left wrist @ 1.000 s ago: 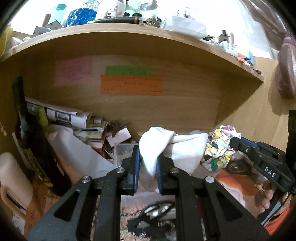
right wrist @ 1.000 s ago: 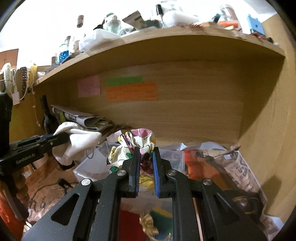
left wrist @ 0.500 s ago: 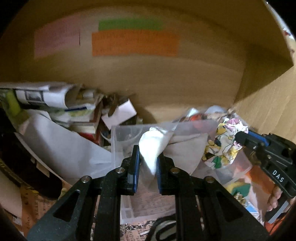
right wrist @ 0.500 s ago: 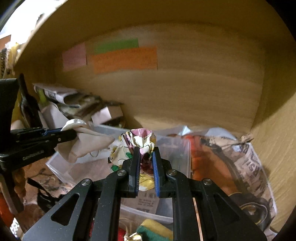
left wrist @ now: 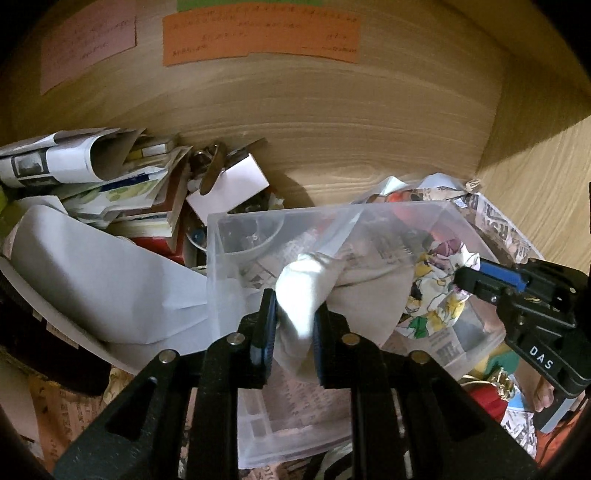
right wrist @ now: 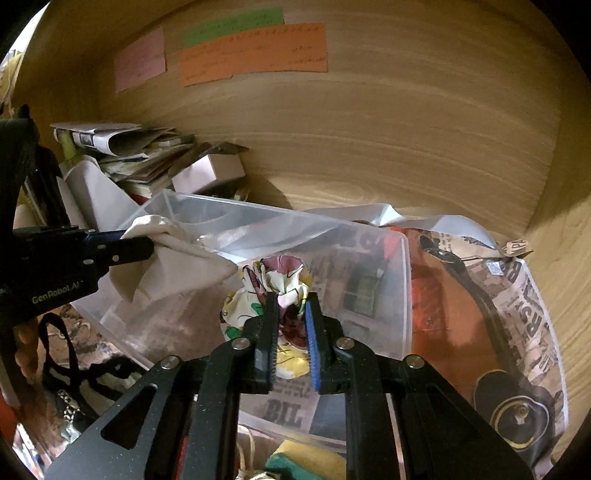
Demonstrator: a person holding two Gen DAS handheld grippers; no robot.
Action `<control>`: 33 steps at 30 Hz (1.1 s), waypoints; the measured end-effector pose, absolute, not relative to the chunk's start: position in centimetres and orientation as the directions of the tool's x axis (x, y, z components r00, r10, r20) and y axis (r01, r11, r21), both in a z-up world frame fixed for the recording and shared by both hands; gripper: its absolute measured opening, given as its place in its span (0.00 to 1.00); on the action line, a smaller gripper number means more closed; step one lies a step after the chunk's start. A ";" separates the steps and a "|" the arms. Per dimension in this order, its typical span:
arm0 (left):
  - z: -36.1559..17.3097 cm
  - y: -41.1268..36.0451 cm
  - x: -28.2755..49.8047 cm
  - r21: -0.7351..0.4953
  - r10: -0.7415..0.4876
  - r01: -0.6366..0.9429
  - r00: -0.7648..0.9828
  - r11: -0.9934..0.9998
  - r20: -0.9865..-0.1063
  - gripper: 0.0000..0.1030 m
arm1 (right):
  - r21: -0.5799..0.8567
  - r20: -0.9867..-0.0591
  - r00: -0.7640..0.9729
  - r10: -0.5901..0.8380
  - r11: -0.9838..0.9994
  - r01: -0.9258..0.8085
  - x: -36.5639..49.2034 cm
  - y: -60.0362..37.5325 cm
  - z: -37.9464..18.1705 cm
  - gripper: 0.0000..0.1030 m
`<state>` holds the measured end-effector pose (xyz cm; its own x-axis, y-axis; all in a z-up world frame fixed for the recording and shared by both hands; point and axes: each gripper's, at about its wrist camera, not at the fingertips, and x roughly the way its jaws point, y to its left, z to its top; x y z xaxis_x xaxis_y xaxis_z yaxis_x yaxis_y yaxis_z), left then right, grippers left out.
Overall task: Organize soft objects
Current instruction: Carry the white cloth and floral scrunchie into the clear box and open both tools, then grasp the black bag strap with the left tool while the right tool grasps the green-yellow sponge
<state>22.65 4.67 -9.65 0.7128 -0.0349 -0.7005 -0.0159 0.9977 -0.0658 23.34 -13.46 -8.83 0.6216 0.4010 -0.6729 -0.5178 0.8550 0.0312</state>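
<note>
My left gripper (left wrist: 293, 295) is shut on a white cloth (left wrist: 306, 288) and holds it over a clear plastic bin (left wrist: 218, 266); the cloth also shows in the right wrist view (right wrist: 173, 258), as does the left gripper (right wrist: 147, 245). My right gripper (right wrist: 291, 299) is shut on a floral cloth (right wrist: 280, 277) above the same bin (right wrist: 404, 295). In the left wrist view the floral cloth (left wrist: 436, 295) hangs from the right gripper (left wrist: 461, 277) at the bin's right side.
The bin stands in a wooden shelf nook lined with newspaper (right wrist: 524, 317). Rolled papers and books (left wrist: 92, 170) pile at the left, with a white box (left wrist: 229, 184). Coloured notes (left wrist: 258, 33) are stuck on the back wall. A black strap (right wrist: 74, 365) lies at lower left.
Both grippers have moved forward and down into the shelf nook, carrying their cloths over the clear bin. The upper shelf has gone out of view.
</note>
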 end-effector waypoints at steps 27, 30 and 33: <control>-6.0 4.0 10.1 -0.017 -0.013 0.004 0.853 1.000 -0.522 0.88 | 0.017 -0.496 0.753 0.433 0.872 -0.490 14.6 -18.2 -4.0 0.82; -7.2 4.3 9.3 -0.027 -0.016 0.001 0.835 1.000 -0.550 0.89 | 0.031 -0.515 0.745 0.423 0.878 -0.477 14.1 -18.7 -5.0 0.82; -9.0 4.3 8.6 -0.040 -0.024 0.000 0.808 0.999 -0.588 0.89 | 0.031 -0.542 0.740 0.398 0.889 -0.456 13.8 -19.2 -6.2 0.82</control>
<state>8.56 4.34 -8.96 0.8083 -0.0238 -0.5882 0.0000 0.9992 -0.0404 13.77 -19.20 -6.20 0.7400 0.3982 -0.5420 -0.4559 0.8895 0.0310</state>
